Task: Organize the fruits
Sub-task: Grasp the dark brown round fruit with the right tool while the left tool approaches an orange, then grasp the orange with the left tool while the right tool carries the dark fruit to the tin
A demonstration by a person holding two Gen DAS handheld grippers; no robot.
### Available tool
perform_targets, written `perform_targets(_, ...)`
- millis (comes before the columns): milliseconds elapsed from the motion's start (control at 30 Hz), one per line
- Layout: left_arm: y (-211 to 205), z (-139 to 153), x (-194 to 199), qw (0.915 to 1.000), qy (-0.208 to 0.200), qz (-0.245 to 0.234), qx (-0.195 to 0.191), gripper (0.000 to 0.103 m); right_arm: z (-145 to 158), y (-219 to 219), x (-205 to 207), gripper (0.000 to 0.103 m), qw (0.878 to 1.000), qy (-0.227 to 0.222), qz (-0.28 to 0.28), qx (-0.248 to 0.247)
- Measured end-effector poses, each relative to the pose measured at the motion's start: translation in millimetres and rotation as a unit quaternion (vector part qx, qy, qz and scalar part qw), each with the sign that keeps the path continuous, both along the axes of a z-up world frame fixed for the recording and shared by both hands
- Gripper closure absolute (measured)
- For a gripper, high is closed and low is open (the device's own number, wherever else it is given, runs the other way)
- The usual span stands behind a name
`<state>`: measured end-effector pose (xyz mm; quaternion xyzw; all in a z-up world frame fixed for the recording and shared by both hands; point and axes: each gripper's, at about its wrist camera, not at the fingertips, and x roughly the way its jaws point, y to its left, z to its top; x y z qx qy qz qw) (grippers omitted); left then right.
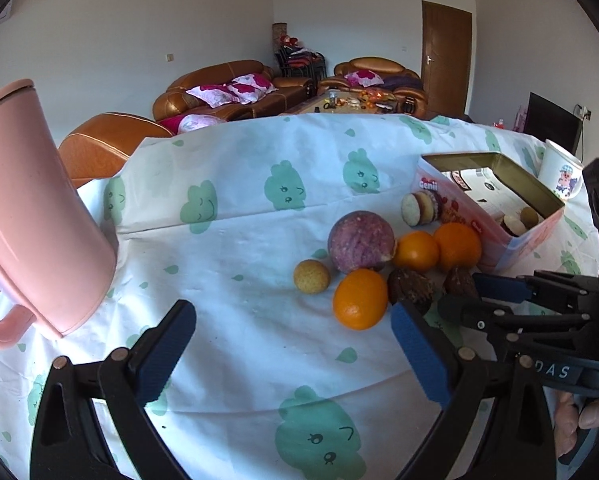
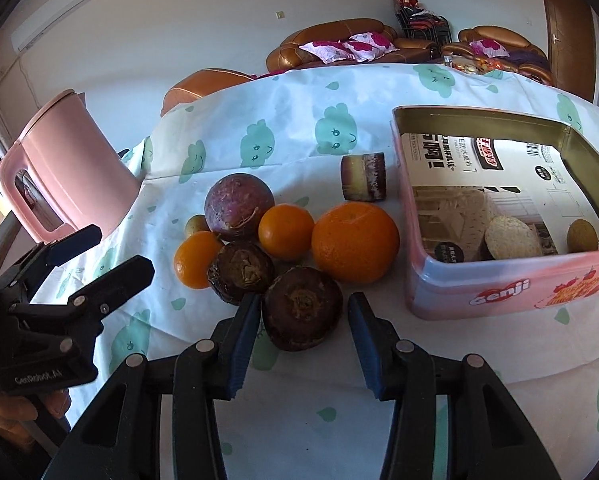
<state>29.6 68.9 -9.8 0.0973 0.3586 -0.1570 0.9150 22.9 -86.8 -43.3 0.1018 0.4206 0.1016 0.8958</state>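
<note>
Two pieces already lie inside the open pink rectangular tin (image 2: 499, 288). Beside it, oranges and dark fruits remain on the desk (image 2: 299, 420). The right claw (image 2: 301, 344) brackets the nearest dark brown round fruit (image 2: 302, 308), not yet clamped. The left claw (image 1: 291, 344) stands wide, empty.

Glossy metal tin (image 2: 499, 292), smooth pink plastic jug (image 2: 63, 176), matt printed tablecloth (image 1: 239, 184).

The pink tin (image 2: 511, 280) bears "Genji" on its side. The left gripper (image 2: 99, 248) body reads "GenRobot.AI".
</note>
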Motion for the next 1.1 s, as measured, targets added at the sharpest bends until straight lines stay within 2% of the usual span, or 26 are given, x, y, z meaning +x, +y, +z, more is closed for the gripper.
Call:
perform_targets(33, -3, -1, -1, 1.0, -0.001, -0.007, 0.007, 0.003, 0, 2, 0, 0.061, 1.0, 0.0, 0.008, 0.001)
perform_targets(133, -8, -5, -1, 0.9997, -0.002, -0.016, 0.018, 0.006, 3, 7, -4, 0.061, 1.0, -0.006, 0.029, -0.007)
perform_targets(300, -7, -9, 5, 0.9992, 0.022, -0.029, -0.017, 0.022, 19, 2, -22, 0.061, 0.998, -0.056, 0.024, -0.02)
perform_targets(367, -11, -13, 6, 0.9984, 0.031, -0.041, -0.021, 0.027, 26, -6, -26, 0.061, 0.997, -0.069, 0.018, -0.013)
perform_targets(500, -27, -21, 11, 0.9976, 0.039, -0.058, 0.003, 0.037, 31, -24, -29, 0.061, 0.998, -0.069, 0.007, 0.01)
perform_targets(600, -35, -28, 21, 0.9957, 0.067, -0.062, 0.011, 0.048, 29, -32, -27, 0.061, 0.998, -0.063, -0.003, 0.012)
perform_targets(633, -36, -30, 24, 0.9951, 0.076, -0.062, 0.009, 0.049, 28, -33, -26, 0.061, 0.998, -0.059, -0.005, 0.015)
perform_targets(767, -32, -30, 29, 0.9943, 0.086, -0.061, -0.021, 0.056, 24, -36, -26, 0.061, 0.998, -0.052, -0.004, 0.026)
perform_targets(800, -31, -29, 28, 0.9937, 0.085, -0.067, -0.026, 0.067, 24, -35, -26, 0.061, 0.998, -0.053, -0.003, 0.022)
perform_targets(933, -25, -22, 20, 0.9955, 0.062, -0.062, -0.036, 0.066, 28, -29, -31, 0.061, 0.998, -0.069, 0.001, 0.005)
perform_targets(1100, -4, -6, 7, 0.9918, 0.02, -0.068, -0.107, 0.066, 41, -29, -41, 0.061, 0.994, -0.113, -0.001, -0.007)
